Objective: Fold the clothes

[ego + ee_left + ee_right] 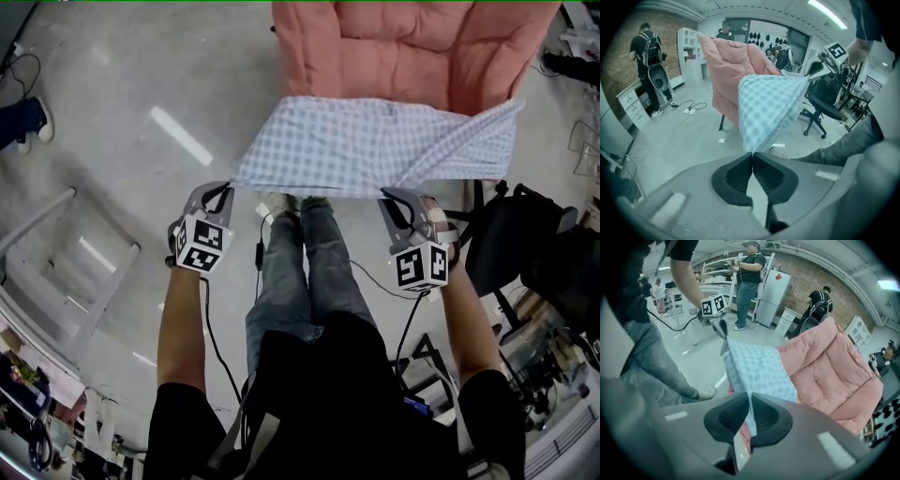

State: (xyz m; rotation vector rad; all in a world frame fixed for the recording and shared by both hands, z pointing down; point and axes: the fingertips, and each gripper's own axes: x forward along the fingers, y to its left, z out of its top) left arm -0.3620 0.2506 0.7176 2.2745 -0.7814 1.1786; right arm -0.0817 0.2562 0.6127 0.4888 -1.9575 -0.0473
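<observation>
Garment: pale blue-and-white checked cloth (375, 145), probably a shirt, stretched into a wide band in the air.
Position: it hangs between the two grippers, and its far edge reaches the front of a salmon-pink padded armchair (412, 47). Grey floor (141, 94) lies beneath.
Left jaws: the left gripper (752, 154) is closed, pinching the near left corner of the cloth.
Right jaws: the right gripper (749, 397) is closed on the near right corner, with a thin edge of fabric running between its pads.
Long axis: left to right, from one gripper across to the other.
Key relation: the cloth spreads away from both sets of jaws toward the far side, so any fold would likely carry the near edge forward over the armchair.
Nearer hand: neither; both grip at about the same depth, each at its own corner.
Hidden: collar, sleeves and buttons cannot be made out. A diagonal strip at the right end may be a sleeve or a folded hem. Whether the far edge rests on the seat or only hangs before it is unclear.
</observation>
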